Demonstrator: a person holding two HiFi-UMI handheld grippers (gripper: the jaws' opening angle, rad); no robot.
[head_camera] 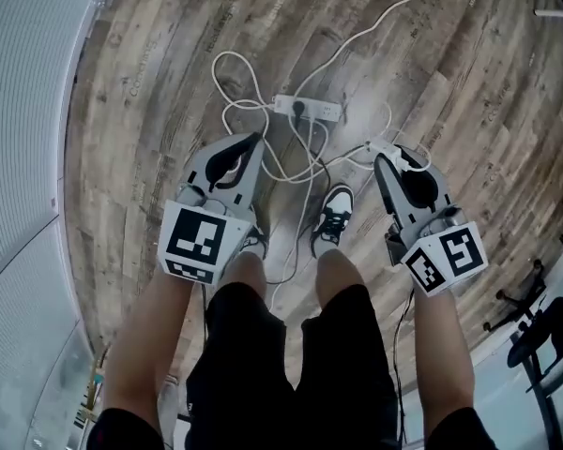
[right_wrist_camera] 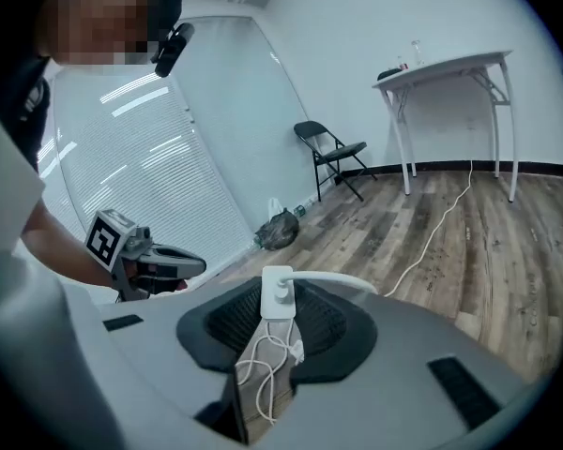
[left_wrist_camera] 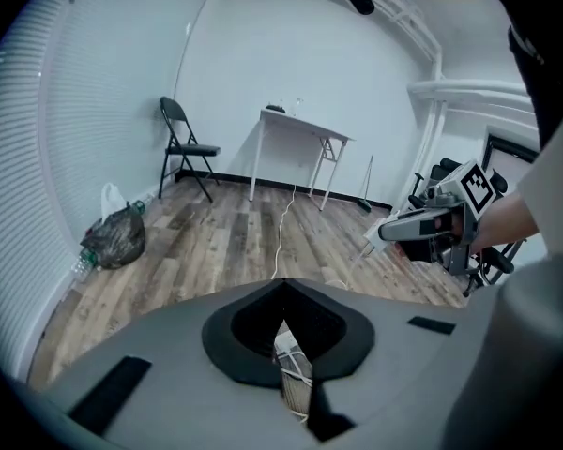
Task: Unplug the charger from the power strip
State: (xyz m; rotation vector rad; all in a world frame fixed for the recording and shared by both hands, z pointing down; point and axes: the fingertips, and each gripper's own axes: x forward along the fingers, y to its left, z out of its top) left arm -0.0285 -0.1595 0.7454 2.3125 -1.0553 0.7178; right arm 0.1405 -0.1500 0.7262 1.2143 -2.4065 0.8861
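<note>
The white power strip (head_camera: 307, 109) lies on the wood floor ahead of the person's feet, with a dark plug in it and white cables looped around it. My right gripper (head_camera: 383, 155) is raised well above the floor and shut on the white charger (right_wrist_camera: 278, 292). The charger's cable (right_wrist_camera: 342, 279) curves off to the right. In the left gripper view the right gripper (left_wrist_camera: 380, 235) shows with the charger at its tip. My left gripper (head_camera: 255, 142) hangs at a similar height, its tips together with nothing between them. Through the slit below its tips (left_wrist_camera: 284, 319), floor cables show.
A folding chair (left_wrist_camera: 183, 143), a white table (left_wrist_camera: 305, 129) and a dark bag (left_wrist_camera: 114, 237) stand along the far wall. The person's shoe (head_camera: 334, 216) is near the cables. A long white cord (head_camera: 394, 9) runs away from the strip. An office chair (head_camera: 554, 340) stands at the right.
</note>
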